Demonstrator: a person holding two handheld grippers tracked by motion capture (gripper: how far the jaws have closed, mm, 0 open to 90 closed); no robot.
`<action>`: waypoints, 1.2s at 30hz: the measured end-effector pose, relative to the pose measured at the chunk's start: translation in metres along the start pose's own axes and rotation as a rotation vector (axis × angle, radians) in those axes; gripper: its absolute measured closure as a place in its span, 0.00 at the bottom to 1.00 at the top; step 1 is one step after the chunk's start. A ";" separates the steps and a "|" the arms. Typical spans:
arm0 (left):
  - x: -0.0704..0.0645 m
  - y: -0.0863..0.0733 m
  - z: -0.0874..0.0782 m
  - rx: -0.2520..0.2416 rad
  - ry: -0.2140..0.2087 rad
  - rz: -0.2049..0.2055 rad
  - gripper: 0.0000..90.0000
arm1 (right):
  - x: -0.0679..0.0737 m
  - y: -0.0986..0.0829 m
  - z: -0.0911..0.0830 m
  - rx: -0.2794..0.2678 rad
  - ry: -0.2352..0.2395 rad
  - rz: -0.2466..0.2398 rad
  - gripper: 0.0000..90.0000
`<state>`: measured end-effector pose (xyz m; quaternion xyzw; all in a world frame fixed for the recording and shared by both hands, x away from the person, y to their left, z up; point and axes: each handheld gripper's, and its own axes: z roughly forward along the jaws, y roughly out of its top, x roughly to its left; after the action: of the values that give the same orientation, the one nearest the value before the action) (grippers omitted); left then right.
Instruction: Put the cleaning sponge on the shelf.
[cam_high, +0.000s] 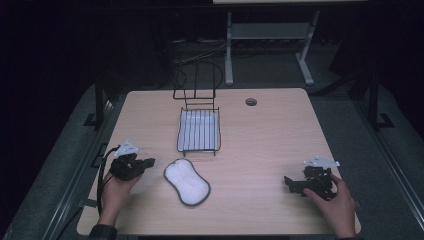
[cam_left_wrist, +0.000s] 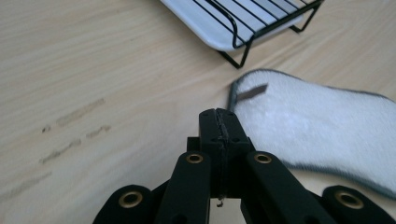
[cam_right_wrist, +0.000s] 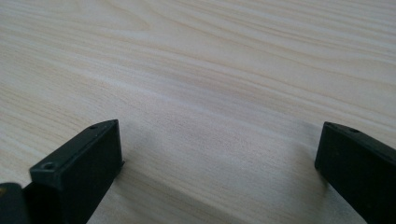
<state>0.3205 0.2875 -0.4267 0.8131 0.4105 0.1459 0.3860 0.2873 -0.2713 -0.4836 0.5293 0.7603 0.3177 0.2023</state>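
Down on the pale wooden table (cam_high: 260, 145) lies the white, peanut-shaped fluffy pad with a dark grey trim (cam_high: 186, 181), flat on the surface, a little left of the middle and near the front edge. It is angled, one lobe pointing back toward the rack, the other toward the front edge. In the left gripper view a small dark tab shows on the pad's near end (cam_left_wrist: 252, 91).

Just to the pad's left, the left gripper (cam_high: 146, 163) is pointing at it, black jaws pressed tight together with nothing between them. The left gripper view shows those closed tips just beside the pad's grey rim, and whether they touch it I cannot tell. The left hand (cam_high: 116, 192) holds the tool from the front left corner side, a black cable looping off toward the left edge.

Straight behind the pad, toward the middle of the table, stands the black wire rack with a white tray under its bars (cam_high: 199, 131), its tall wire loops rising at the far end. Pad and rack are near each other but apart.

Over by the right edge, well apart from the pad, the right gripper (cam_high: 292, 183) sits low over the wood in the right hand (cam_high: 335, 202). Its jaws are spread wide, holding nothing, bare grain between them.

A small round grey hole (cam_high: 251, 102) sits near the back edge.
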 end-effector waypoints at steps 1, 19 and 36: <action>0.001 0.002 0.002 0.002 0.000 0.006 1.00 | 0.000 0.000 0.000 0.000 0.000 0.000 0.00; -0.004 0.021 0.054 0.029 -0.055 0.043 1.00 | 0.000 0.000 0.000 0.000 -0.001 0.000 0.00; -0.019 0.022 0.072 0.090 -0.083 0.086 1.00 | 0.000 0.000 0.000 0.000 0.000 0.000 0.00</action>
<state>0.3604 0.2282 -0.4562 0.8519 0.3650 0.1098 0.3592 0.2873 -0.2713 -0.4836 0.5295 0.7601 0.3177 0.2025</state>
